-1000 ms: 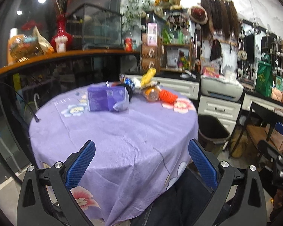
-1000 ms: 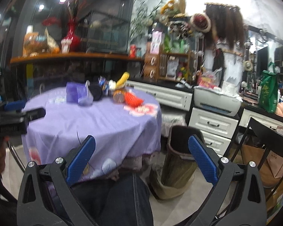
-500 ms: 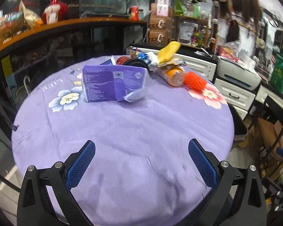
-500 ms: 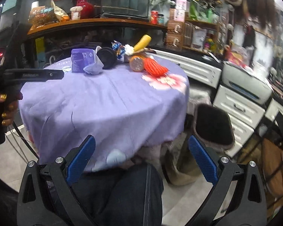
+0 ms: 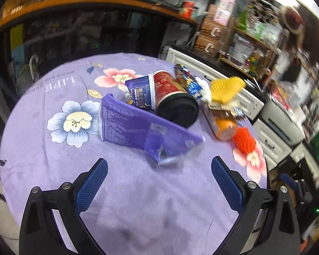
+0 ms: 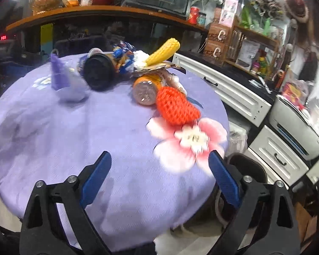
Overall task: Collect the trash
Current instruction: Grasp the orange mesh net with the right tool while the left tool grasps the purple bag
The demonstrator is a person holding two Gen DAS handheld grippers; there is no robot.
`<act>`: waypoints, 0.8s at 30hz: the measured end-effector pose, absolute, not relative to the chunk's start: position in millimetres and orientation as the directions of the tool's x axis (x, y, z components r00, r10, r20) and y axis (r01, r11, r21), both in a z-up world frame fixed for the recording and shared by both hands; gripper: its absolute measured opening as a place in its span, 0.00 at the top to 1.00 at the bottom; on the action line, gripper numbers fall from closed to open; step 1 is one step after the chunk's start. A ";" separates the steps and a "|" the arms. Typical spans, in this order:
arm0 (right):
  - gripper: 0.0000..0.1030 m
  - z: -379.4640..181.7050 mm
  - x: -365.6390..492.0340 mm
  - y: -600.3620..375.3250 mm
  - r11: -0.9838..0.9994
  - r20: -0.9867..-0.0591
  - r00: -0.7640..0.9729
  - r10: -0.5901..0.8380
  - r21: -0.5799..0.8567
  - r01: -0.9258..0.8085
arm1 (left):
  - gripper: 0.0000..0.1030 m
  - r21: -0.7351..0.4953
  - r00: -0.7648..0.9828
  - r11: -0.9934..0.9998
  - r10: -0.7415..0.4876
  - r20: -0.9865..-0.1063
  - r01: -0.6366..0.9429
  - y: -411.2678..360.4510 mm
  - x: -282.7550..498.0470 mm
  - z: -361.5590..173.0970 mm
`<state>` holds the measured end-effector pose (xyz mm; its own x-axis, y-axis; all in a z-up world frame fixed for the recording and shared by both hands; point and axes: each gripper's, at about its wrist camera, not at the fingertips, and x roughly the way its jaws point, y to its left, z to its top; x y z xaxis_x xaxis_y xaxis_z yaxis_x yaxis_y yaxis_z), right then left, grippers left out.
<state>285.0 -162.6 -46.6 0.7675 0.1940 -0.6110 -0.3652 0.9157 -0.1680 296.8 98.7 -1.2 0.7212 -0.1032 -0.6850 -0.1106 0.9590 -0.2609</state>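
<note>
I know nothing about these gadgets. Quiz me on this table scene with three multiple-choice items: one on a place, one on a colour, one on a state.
1. Where is the orange foam net?
A. beside the pink flower print
B. on the shelf
C. in the bin

2. What colour is the tablecloth?
A. green
B. purple
C. white

3. The left gripper is:
A. shut on a cup
B. holding the purple carton
C. open and empty

Answers: 1 A, it lies just above the pink flower; 2 B, purple cloth covers the table; 3 C, only cloth shows between its spread fingers.
</note>
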 end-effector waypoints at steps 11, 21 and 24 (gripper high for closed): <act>0.26 -43.7 377.4 -133.5 0.876 -0.633 0.766 0.112 -0.301 -0.377 | 0.11 -0.329 0.668 0.924 -0.120 -0.734 -0.196 113.4 328.7 -6.2; 0.83 -59.8 389.9 -131.5 0.867 -0.648 0.760 0.054 -0.347 -0.358 | 0.12 -0.333 0.614 0.918 -0.137 -0.777 -0.217 115.8 351.7 -7.3; 0.84 -53.8 378.6 -135.6 0.867 -0.633 0.771 0.075 -0.340 -0.364 | 0.20 -0.352 0.592 0.904 -0.149 -0.792 -0.243 116.9 356.3 -4.3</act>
